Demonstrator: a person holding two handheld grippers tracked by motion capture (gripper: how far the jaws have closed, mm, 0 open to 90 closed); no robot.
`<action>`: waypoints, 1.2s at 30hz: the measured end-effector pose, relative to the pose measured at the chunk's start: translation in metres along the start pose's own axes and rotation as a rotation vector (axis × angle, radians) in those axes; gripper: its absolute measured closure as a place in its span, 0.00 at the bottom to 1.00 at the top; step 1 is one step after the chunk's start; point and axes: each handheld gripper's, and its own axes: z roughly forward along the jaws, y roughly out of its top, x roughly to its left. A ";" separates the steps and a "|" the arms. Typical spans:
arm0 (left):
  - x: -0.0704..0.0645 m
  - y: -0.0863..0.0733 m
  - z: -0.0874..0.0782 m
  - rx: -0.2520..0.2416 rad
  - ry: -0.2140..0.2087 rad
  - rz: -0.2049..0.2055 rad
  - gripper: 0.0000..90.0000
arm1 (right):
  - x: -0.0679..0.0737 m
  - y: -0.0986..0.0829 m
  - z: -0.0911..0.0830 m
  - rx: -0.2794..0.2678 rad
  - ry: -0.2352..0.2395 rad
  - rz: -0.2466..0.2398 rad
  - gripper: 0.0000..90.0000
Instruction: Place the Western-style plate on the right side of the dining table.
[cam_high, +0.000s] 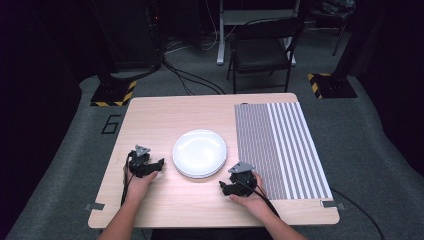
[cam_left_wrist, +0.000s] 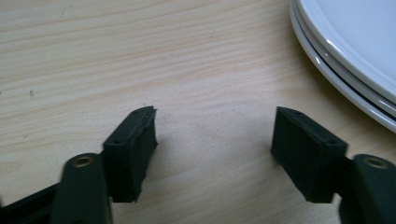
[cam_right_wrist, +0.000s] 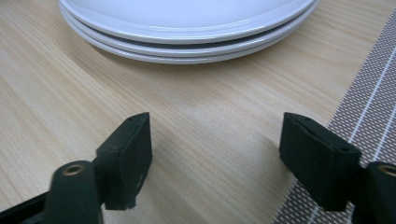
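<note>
White plates (cam_high: 199, 152) stacked at frame centre on wooden table (cam_high: 165, 112). We see left gripper (cam_high: 159, 163) lower left of stack, right gripper (cam_high: 223, 186) lower right; both near, not touching. Jaws spread, empty.

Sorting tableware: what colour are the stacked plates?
White plates, clearest in the right gripper view.

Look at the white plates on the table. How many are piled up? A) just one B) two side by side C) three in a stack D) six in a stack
C, because the right gripper view shows three rims one on top of another in the stack of white plates, which sits on the wooden table between the left tongs and the right tongs.
</note>
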 end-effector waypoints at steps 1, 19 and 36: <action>0.000 0.000 0.000 0.000 0.000 -0.002 0.46 | 0.000 0.000 -0.001 0.004 -0.001 0.008 0.35; -0.018 0.034 -0.018 0.005 -0.107 -0.066 0.55 | -0.015 0.005 -0.017 -0.032 -0.033 0.067 0.50; -0.034 0.063 -0.005 0.027 -0.162 -0.049 0.59 | -0.027 0.007 -0.022 -0.050 -0.046 0.132 0.53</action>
